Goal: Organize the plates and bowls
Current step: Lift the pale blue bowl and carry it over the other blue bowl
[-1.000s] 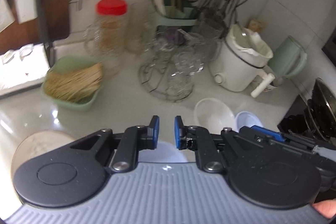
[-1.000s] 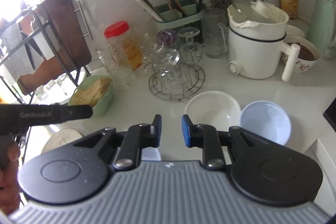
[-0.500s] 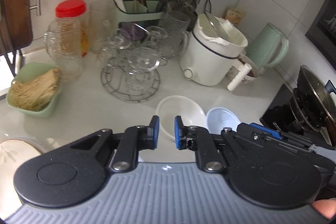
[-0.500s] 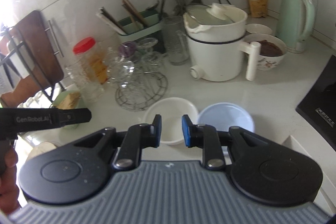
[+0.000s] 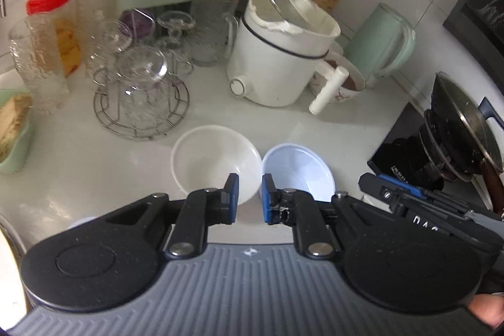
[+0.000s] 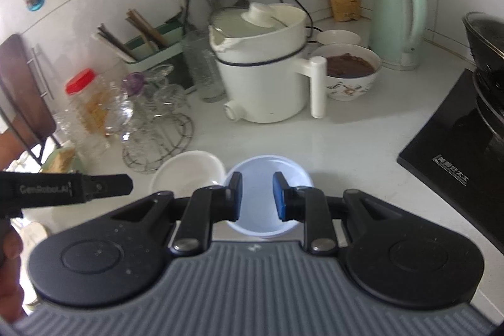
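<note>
Blue-padded and narrowly parted, my left tongs [image 5: 249, 194] grip nothing, poised above the near rim of the white bowl [image 5: 214, 159]. My right tongs [image 6: 257, 196], also slightly apart and empty, hover over the pale blue bowl [image 6: 264, 175]. Both bowls sit touching on the bench [image 6: 346, 147]. Farther off at twelve o'clock stands the white cooker [image 6: 261, 65], the wire glass rack [image 5: 141, 103] at ten.

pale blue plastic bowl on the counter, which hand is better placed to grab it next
Right, likely. The right tongs hang directly over the pale blue plastic bowl, slightly parted and empty. The left tongs sit between it and the white bowl.
</note>
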Tool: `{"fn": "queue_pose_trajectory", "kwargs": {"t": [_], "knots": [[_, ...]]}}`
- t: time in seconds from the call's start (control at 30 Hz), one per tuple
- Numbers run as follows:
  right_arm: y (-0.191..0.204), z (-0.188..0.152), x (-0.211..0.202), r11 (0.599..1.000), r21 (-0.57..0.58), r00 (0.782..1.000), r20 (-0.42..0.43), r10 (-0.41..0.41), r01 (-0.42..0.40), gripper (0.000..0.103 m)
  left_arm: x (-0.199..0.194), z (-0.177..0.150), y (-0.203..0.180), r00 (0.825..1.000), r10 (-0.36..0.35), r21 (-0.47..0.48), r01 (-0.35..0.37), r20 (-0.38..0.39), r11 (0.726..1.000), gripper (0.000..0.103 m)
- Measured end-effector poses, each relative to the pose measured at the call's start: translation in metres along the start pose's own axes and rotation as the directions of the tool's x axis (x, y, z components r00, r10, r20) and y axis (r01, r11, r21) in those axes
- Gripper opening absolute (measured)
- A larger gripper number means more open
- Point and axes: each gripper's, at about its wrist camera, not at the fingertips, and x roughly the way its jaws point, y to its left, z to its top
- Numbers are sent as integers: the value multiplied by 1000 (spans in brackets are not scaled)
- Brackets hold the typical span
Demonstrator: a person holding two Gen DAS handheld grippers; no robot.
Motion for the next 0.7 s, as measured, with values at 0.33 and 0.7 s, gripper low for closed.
{"fn": "queue_pose_trajectory", "kwargs": {"t": [0.33,0.7], "knots": [[-45,-9,24,999,40,999,-43,-11,13,38,46,-10,-12,995,3,-66,-10,-101,998,51],[-66,-13,71,997,68,994,-97,54,-47,40,103,-14,-4,981,-76,-237,32,-179,971,50]]}}
